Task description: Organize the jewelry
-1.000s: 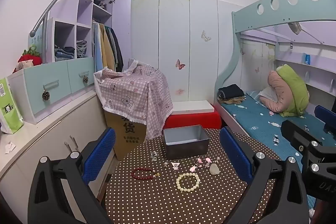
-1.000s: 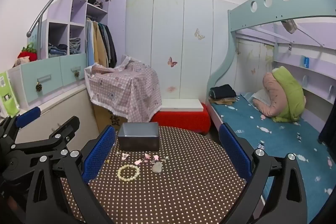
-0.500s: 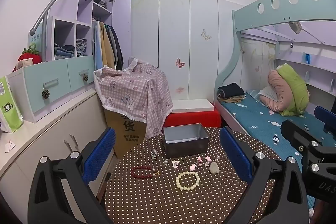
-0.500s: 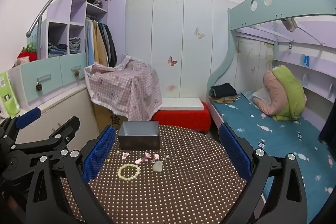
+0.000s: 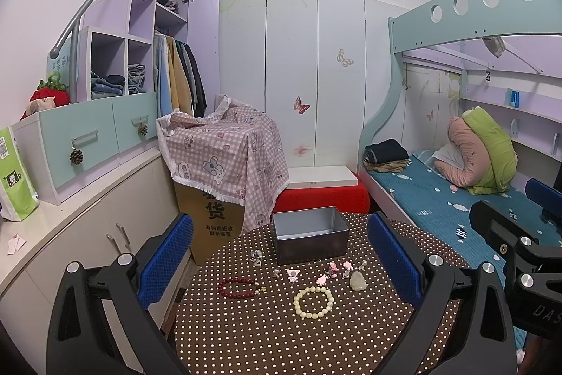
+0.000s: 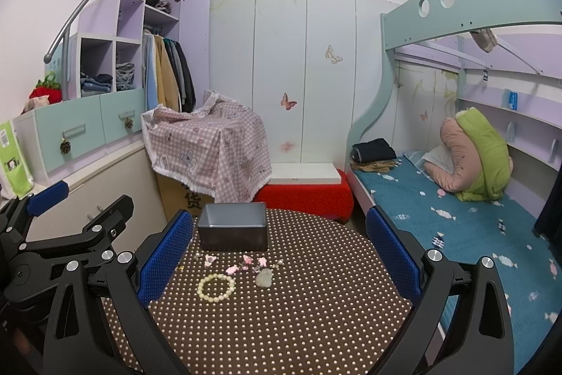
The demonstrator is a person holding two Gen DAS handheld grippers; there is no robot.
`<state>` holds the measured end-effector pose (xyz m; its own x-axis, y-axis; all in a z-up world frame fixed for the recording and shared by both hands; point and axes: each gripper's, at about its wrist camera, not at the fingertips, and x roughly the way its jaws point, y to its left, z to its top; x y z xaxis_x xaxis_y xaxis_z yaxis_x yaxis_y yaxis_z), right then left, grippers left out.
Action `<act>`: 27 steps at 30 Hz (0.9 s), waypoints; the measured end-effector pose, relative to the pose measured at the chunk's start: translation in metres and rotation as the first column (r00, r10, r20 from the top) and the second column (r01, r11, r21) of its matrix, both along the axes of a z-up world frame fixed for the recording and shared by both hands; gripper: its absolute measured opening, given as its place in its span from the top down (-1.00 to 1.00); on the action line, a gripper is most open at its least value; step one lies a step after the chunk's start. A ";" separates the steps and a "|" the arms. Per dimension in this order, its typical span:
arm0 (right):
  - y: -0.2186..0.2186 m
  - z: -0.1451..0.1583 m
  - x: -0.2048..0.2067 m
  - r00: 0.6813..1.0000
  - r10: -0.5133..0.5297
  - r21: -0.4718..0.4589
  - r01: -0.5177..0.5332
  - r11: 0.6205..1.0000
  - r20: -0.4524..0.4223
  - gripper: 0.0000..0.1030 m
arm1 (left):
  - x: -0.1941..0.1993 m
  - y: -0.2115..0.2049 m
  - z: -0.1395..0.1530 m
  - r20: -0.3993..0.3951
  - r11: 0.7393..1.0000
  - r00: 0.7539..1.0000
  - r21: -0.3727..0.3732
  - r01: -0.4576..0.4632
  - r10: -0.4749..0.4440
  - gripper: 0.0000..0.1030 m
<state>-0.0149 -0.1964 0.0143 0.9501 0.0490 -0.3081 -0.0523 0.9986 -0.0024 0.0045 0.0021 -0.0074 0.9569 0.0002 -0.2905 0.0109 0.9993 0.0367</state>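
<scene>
Partly hidden red bracelet (image 5: pixel 236 288), tiny charms (image 5: pixel 292 273) indistinct, tin (image 5: pixel 310 233) interior unseen

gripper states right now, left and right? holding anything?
Left gripper: open, holding nothing, above the table.
Right gripper: open, holding nothing; all the jewelry lies on the table.

Black left gripper (image 5: pixel 280 260) frame, blue textured pads (image 5: pixel 165 259), silver screws (image 5: pixel 123 258).
</scene>
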 end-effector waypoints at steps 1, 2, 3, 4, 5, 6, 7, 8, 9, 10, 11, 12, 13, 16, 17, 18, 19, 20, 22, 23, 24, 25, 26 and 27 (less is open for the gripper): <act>0.000 0.000 0.000 1.000 0.000 0.000 0.000 1.000 0.000 -0.86 | 0.000 0.000 -0.001 0.000 1.000 1.000 0.000 0.000 0.000 -0.87; 0.000 0.000 0.000 1.000 0.000 0.000 0.000 1.000 0.000 -0.86 | 0.001 0.000 -0.001 0.000 1.000 1.000 0.000 0.001 -0.001 -0.87; 0.000 0.000 0.000 1.000 0.000 -0.001 0.000 1.000 0.000 -0.86 | 0.001 0.000 -0.002 0.001 1.000 1.000 0.000 0.001 -0.001 -0.87; 0.000 0.000 0.000 1.000 0.000 0.001 0.000 1.000 0.000 -0.86 | -0.002 -0.001 0.004 -0.001 1.000 1.000 -0.001 0.000 0.000 -0.87; -0.001 0.000 0.000 1.000 0.001 0.001 -0.001 1.000 -0.001 -0.86 | -0.002 -0.001 0.004 -0.001 1.000 1.000 -0.002 0.000 0.000 -0.87; -0.001 0.000 0.000 1.000 0.001 0.001 -0.001 1.000 -0.002 -0.86 | -0.001 -0.001 0.003 -0.001 1.000 1.000 -0.002 0.000 0.000 -0.87; -0.001 0.000 0.000 1.000 0.001 0.001 -0.001 1.000 0.000 -0.86 | -0.001 0.000 0.003 -0.002 1.000 1.000 -0.003 0.000 0.000 -0.87; -0.001 0.000 0.000 1.000 0.000 0.001 0.000 1.000 0.000 -0.86 | 0.000 0.000 0.002 -0.002 1.000 1.000 -0.003 0.001 -0.001 -0.87; -0.001 0.001 0.000 1.000 0.000 0.001 0.000 1.000 0.000 -0.86 | 0.000 0.000 0.002 -0.003 1.000 1.000 -0.003 0.001 -0.001 -0.87; -0.002 0.001 0.000 1.000 0.000 0.001 0.000 1.000 -0.001 -0.86 | 0.000 0.000 0.001 -0.003 1.000 1.000 -0.003 0.000 0.000 -0.87; -0.002 0.001 0.000 1.000 0.000 0.002 0.000 1.000 -0.001 -0.86 | 0.001 0.001 0.001 -0.002 1.000 1.000 -0.003 0.000 0.000 -0.87; -0.002 0.001 0.000 1.000 0.000 0.002 0.000 1.000 0.000 -0.86 | 0.001 0.001 0.000 -0.002 1.000 1.000 -0.003 0.000 0.000 -0.87; -0.002 0.001 0.000 1.000 0.000 0.001 0.000 1.000 -0.001 -0.86 | 0.001 0.001 -0.001 -0.002 1.000 1.000 -0.003 0.000 0.000 -0.87; -0.003 0.001 0.000 1.000 0.000 0.002 0.000 1.000 -0.001 -0.86 | -0.002 -0.001 0.002 -0.003 1.000 1.000 -0.002 0.001 -0.001 -0.87; -0.003 0.001 0.000 1.000 0.001 0.002 0.000 1.000 -0.001 -0.86 | -0.002 -0.001 0.002 -0.003 1.000 1.000 -0.003 0.001 -0.001 -0.87; -0.004 0.001 0.000 1.000 0.001 0.003 -0.001 1.000 -0.002 -0.86 | -0.001 -0.001 0.002 -0.004 1.000 1.000 -0.002 0.001 -0.001 -0.87; -0.004 0.001 0.000 1.000 0.001 0.004 -0.001 1.000 -0.002 -0.86 | -0.001 -0.001 0.001 -0.005 1.000 1.000 -0.002 0.001 -0.001 -0.87; -0.005 0.001 0.000 1.000 0.001 0.004 -0.001 1.000 -0.003 -0.86 | -0.002 -0.001 0.002 -0.003 1.000 1.000 -0.002 0.001 -0.001 -0.87; -0.002 0.001 0.001 1.000 0.002 0.003 -0.002 1.000 -0.004 -0.86 | -0.002 -0.001 0.001 -0.005 1.000 1.000 -0.001 0.001 -0.001 -0.87; -0.003 0.001 0.001 1.000 0.002 0.004 -0.002 1.000 -0.004 -0.86 | -0.002 -0.001 0.001 -0.005 1.000 1.000 -0.001 0.001 -0.001 -0.87; -0.003 0.001 0.001 1.000 0.002 0.004 -0.002 1.000 -0.004 -0.86 | -0.002 -0.001 0.001 -0.005 1.000 1.000 -0.002 0.001 -0.001 -0.87; -0.004 0.001 0.001 1.000 0.000 0.004 0.000 1.000 -0.006 -0.86 | -0.002 -0.001 0.001 -0.005 1.000 1.000 -0.002 0.001 -0.001 -0.87; -0.004 0.001 0.001 1.000 0.000 0.004 0.000 1.000 -0.005 -0.86 | -0.002 -0.001 0.000 -0.005 1.000 1.000 -0.002 0.002 -0.002 -0.87; -0.004 0.002 0.001 1.000 0.003 0.005 -0.003 1.000 -0.005 -0.86 | -0.002 -0.001 0.000 -0.006 1.000 1.000 -0.002 0.000 0.000 -0.87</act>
